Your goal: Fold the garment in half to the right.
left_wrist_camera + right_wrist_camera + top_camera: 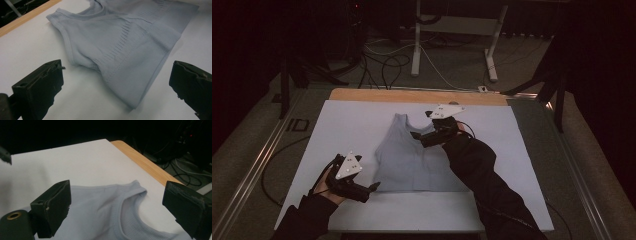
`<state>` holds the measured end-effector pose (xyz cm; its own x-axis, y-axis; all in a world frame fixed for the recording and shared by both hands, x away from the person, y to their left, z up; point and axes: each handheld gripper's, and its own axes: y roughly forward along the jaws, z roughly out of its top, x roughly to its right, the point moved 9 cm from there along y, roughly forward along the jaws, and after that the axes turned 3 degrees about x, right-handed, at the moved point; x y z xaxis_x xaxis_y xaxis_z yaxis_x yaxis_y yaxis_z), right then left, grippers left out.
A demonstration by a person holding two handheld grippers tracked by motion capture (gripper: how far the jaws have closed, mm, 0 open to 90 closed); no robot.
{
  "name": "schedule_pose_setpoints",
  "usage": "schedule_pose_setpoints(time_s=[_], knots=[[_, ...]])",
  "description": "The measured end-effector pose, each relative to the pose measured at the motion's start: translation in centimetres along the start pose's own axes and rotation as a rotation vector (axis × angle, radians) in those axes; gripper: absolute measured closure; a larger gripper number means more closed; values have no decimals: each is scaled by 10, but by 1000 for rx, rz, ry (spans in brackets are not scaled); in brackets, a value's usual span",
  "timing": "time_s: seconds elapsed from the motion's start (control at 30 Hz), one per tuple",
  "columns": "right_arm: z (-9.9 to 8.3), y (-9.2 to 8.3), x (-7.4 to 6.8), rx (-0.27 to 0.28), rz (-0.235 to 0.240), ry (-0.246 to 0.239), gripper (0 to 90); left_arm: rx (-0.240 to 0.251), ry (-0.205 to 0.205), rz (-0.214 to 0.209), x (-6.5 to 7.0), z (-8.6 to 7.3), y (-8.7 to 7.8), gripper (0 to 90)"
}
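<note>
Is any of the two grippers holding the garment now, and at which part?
Nothing is held. Both the left gripper and the right gripper stand open, with the light grey ribbed tank top lying flat on the table.

A wooden tabletop (412,95) carries a pale sheet (347,130) that covers nearly all of it, leaving a strip of bare wood along the far edge, toward 12 o'clock. Directly on the sheet, near its middle, a light blue sleeveless top (412,160) lies flat, its neckline toward 12 o'clock and its ribbed hem toward 6 o'clock. In the left gripper view, the top's (120,47) hem end is slightly rumpled against the sheet.
</note>
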<state>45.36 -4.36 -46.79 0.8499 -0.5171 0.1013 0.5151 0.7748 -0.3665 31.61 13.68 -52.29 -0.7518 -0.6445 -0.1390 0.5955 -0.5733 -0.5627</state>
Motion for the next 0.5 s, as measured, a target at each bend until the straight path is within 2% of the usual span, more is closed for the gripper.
schedule_pose_setpoints(time_s=[0.23,0.33,0.37,0.43,0.5], knots=[[0,25,-2,-20,8,15,85,-34,-40,20,4,-4,12,6],[-1,41,-2,-33,9,18,85,-59,-71,25,5,-10,18,6],[-1,41,-2,-33,9,18,85,-67,-81,30,5,-12,20,6],[-3,53,-2,-49,8,15,85,-68,-85,35,7,-14,23,6],[-3,57,-2,-54,7,11,85,-77,-104,43,6,-18,28,6]])
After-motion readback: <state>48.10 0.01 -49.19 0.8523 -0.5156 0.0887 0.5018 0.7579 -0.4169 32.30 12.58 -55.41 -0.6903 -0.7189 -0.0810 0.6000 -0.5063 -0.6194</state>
